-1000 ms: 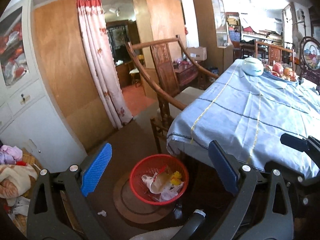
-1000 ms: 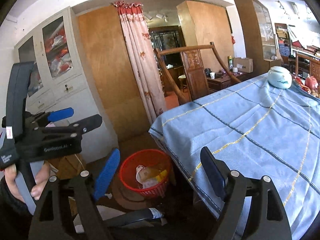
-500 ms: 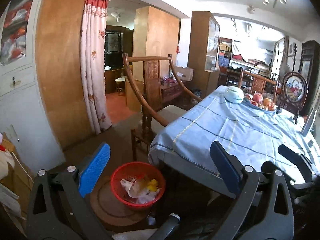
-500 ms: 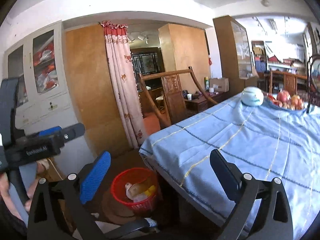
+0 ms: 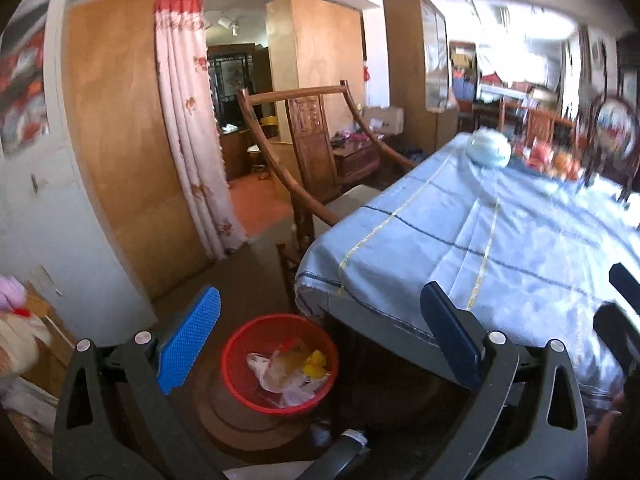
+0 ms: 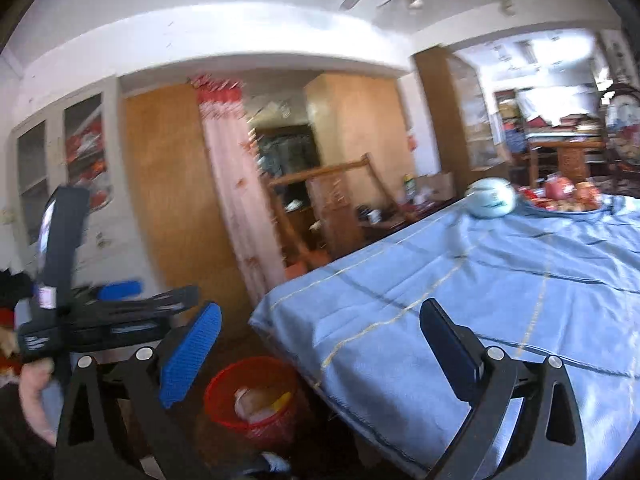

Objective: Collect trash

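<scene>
A red mesh basket point(image 5: 280, 364) stands on the floor by the table corner, with crumpled white and yellow trash point(image 5: 286, 372) inside. It also shows in the right wrist view point(image 6: 250, 394). My left gripper point(image 5: 320, 332) is open and empty, held above and before the basket. My right gripper point(image 6: 320, 340) is open and empty, over the table's near corner. The left gripper's body point(image 6: 80, 316) shows at the left of the right wrist view.
A table with a blue cloth point(image 5: 480, 240) fills the right side, with a pale round pot point(image 5: 489, 153) and fruit at its far end. A wooden chair point(image 5: 316, 168) stands at the table's left. A white cabinet point(image 5: 48, 220) and a curtain point(image 5: 192, 120) stand to the left.
Both views have swung upward and away from the floor over the last second, then the left dipped a little. The basket sits lower in both views. Both grippers stay open and empty.
</scene>
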The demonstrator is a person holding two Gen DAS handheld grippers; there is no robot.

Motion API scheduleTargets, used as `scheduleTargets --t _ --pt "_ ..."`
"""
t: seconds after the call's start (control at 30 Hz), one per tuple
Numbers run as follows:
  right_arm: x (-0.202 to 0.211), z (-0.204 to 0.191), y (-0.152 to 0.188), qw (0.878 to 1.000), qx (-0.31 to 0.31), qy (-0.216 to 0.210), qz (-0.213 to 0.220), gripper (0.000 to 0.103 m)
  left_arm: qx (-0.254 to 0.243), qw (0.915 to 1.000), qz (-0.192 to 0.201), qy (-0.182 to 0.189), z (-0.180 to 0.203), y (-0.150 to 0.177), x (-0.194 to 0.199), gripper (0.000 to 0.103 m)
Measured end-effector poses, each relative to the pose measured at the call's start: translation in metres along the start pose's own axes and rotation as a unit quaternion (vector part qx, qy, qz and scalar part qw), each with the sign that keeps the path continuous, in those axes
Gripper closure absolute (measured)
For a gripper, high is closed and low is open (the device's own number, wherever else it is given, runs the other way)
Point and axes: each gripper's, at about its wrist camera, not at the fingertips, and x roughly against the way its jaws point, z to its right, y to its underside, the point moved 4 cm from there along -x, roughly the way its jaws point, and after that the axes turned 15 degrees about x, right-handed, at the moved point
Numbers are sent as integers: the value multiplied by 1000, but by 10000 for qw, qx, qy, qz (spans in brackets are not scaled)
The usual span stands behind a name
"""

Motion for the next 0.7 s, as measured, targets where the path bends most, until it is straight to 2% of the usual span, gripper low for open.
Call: scheduleTargets --t 0.13,0.23,0.37,0.57,0.7 --pt "-18 0 -4 9975 160 -645 -242 5 -90 9985 34 -541 9 -5 4 7" --pt "-31 -4 -4 9946 183 -932 -415 5 186 9960 -50 -867 -3 -9 8 7" --pt "-49 -27 4 9892 352 -1198 -766 5 615 9915 -51 -1147 -35 7 11 7" --pt "-81 -71 24 9853 406 -943 -1364 5 521 9895 -240 -1327 -76 35 -14 7" --pt "-104 -104 30 9790 803 -671 -1749 5 875 9906 -430 -963 -113 46 -32 7"
